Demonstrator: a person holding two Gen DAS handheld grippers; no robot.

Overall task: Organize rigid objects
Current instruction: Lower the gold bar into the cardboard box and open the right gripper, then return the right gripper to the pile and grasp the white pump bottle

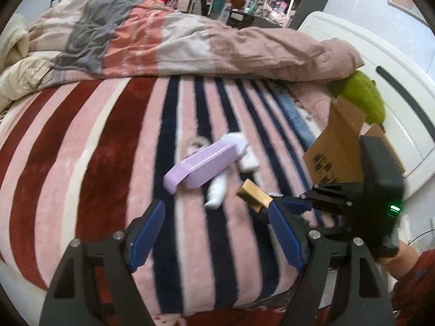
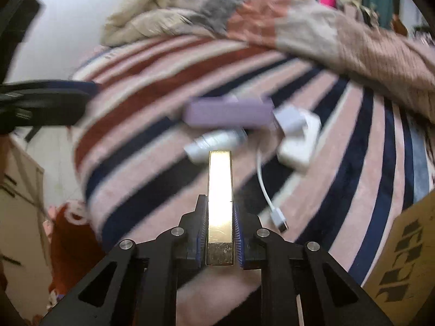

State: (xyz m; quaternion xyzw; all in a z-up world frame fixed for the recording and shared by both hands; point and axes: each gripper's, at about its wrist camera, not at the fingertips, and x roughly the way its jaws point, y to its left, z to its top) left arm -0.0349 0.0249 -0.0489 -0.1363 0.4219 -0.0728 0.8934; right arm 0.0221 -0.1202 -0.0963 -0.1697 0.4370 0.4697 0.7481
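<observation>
My right gripper (image 2: 219, 212) is shut on a gold rectangular bar (image 2: 219, 203) and holds it above the striped blanket; the bar (image 1: 254, 194) and that gripper (image 1: 274, 203) also show in the left wrist view. My left gripper (image 1: 217, 233) is open and empty above the blanket. On the blanket lie a lilac flat case (image 1: 201, 164), a small white bottle (image 1: 217, 190) and a white charger (image 1: 246, 152). In the right wrist view the lilac case (image 2: 228, 111), bottle (image 2: 214, 142), charger (image 2: 297, 141) and its white cable (image 2: 267, 195) lie ahead of the bar.
A cardboard box (image 1: 339, 149) stands at the right of the bed; its side shows in the right wrist view (image 2: 405, 252). A green object (image 1: 364, 97) lies behind it. A rumpled duvet (image 1: 163, 40) covers the far bed. A white headboard (image 1: 394, 81) is at right.
</observation>
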